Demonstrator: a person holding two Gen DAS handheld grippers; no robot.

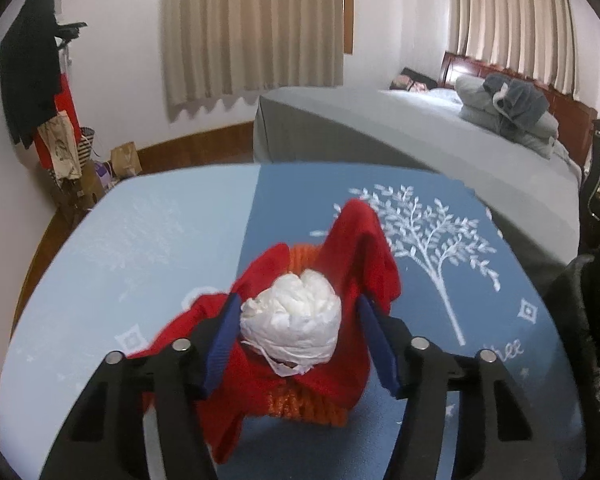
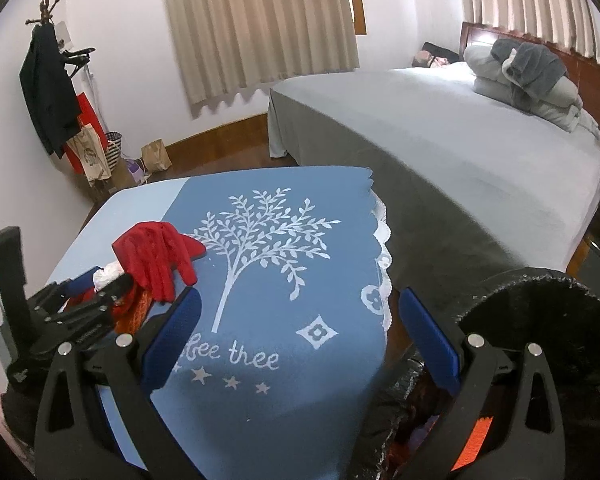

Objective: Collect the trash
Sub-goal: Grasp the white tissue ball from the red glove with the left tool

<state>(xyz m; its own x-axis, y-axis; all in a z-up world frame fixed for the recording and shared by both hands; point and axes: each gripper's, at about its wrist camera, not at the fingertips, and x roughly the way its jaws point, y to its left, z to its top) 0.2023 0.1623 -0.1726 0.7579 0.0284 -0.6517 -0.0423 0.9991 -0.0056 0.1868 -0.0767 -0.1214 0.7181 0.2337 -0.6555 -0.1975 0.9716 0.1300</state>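
Observation:
A crumpled white paper ball (image 1: 294,326) lies on a red and orange knitted garment (image 1: 360,248) on the blue table. My left gripper (image 1: 296,322) is open, its blue pads on either side of the ball without pressing it. In the right wrist view the left gripper (image 2: 100,282) is at the left, over the white ball (image 2: 106,274) and the red garment (image 2: 156,252). My right gripper (image 2: 300,316) is open and empty above the table's right edge. A black trash bag (image 2: 540,320) stands open at the lower right.
The blue tablecloth (image 2: 268,240) has a white tree print. A grey bed (image 2: 440,140) with folded bedding stands behind the table. A coat rack with dark clothes (image 2: 48,92) and paper bags (image 2: 156,156) are at the far left wall.

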